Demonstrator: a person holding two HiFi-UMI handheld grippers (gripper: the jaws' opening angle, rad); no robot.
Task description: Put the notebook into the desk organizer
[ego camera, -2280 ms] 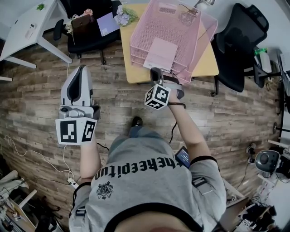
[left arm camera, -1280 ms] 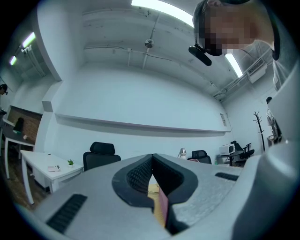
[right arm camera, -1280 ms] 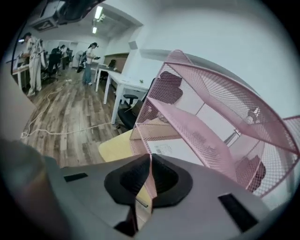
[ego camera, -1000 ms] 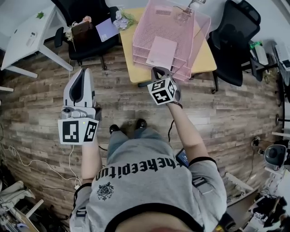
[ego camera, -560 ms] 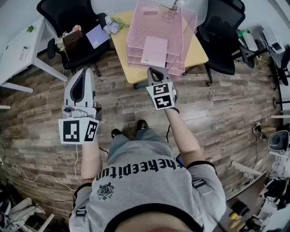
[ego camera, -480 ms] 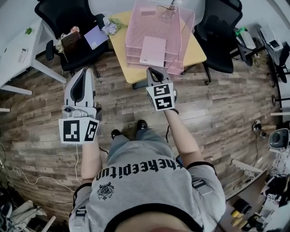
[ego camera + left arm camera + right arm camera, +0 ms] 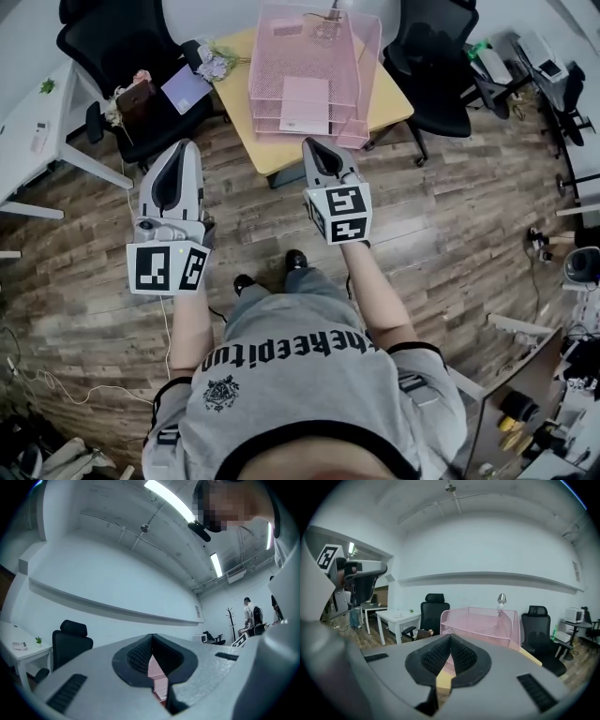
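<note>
While side by side before the desk organizer (image 7: pixel 265 75), left tool (image 7: pixel 181 144) and right tool (image 7: pixel 313 143) roughly level, empty, jaws together.

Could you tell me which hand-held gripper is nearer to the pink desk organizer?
Right. The right hand-held gripper sits just before the desk organizer; the left hand-held gripper is farther left, over the floor.

Grey cotton T-shirt (image 7: pixel 309 398), back: black print (image 7: pixel 281 352), upside-down to head cam, reads approx. "thekeepitun". Small black crest (image 7: pixel 217 394) below it: illegible.
</note>
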